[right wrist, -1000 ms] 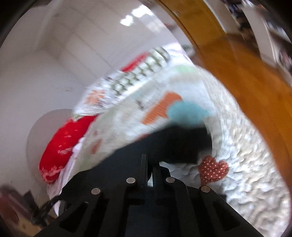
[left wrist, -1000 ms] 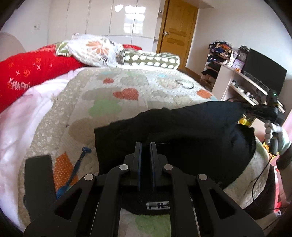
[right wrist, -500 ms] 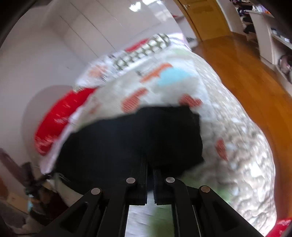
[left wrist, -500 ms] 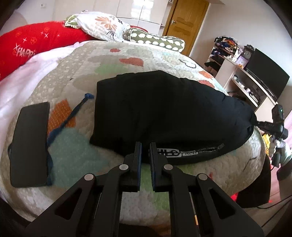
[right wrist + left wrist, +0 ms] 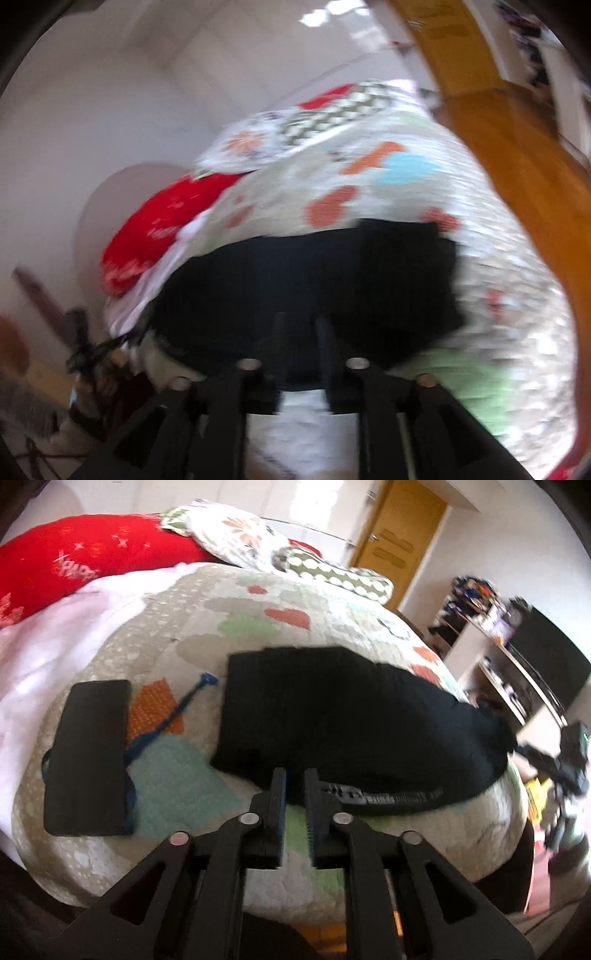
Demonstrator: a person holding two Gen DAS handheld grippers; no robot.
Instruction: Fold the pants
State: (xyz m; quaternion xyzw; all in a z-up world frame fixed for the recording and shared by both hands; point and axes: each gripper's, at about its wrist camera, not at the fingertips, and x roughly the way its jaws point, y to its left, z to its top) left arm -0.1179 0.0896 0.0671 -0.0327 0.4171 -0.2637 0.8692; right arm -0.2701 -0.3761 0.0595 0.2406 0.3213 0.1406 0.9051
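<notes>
2 tools, left tool and right tool, are opening at 6 o'clock of soft black pants, pinching nothing, on a quilted bed.

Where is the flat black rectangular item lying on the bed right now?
In the left wrist view the flat black item lies on the quilt, at the left, beside a blue cord and apart from the black pants.
</notes>
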